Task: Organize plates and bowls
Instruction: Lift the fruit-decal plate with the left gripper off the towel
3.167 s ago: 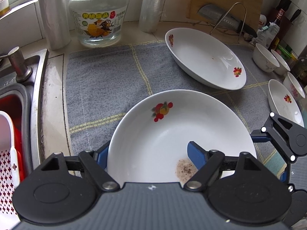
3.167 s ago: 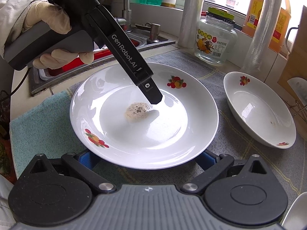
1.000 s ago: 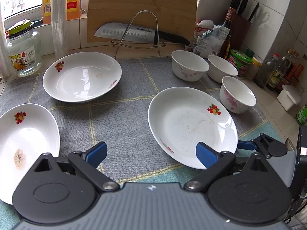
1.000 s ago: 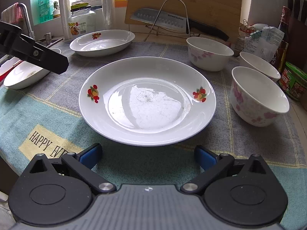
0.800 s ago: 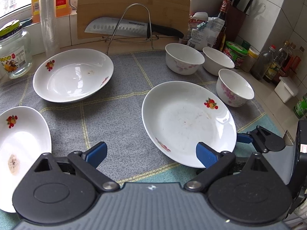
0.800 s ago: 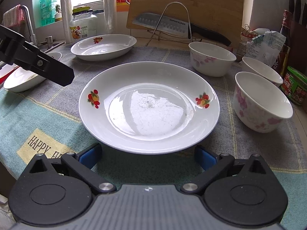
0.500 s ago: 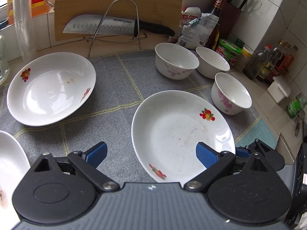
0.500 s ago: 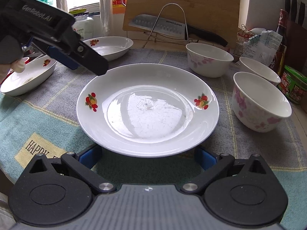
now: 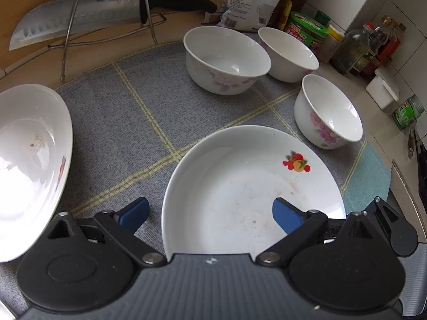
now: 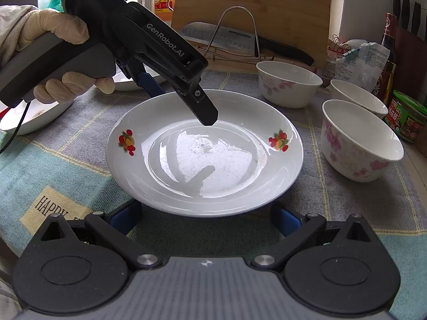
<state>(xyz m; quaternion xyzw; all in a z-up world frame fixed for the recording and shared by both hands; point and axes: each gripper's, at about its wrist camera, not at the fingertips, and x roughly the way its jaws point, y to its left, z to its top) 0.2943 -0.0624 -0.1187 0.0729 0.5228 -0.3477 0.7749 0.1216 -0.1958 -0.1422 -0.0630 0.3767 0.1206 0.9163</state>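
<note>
We take the fruit-patterned plate point(image 10: 204, 154) at the centre of the checked mat point(image 9: 128, 122) as our landmark. The left gripper point(image 10: 184, 106), carried by a gloved hand point(image 10: 57, 53), now hangs over this plate, having crossed from a soiled plate near the sink a few seconds ago; its jaws are wide and empty, with one blue finger point(image 9: 287, 217) above the plate's well and the other outside the rim, over the mat. The right gripper point(image 10: 205, 220) has kept its place at the plate's near edge, its jaws likewise spread wide, straddling the rim without touching it. Beyond the plate to the right stand three flowered bowls point(image 9: 226, 58), unstacked. To its left lies a second plate point(image 9: 29, 165). We judge that the landmark plate is the next piece to be collected; no stacking is yet evident.
</note>
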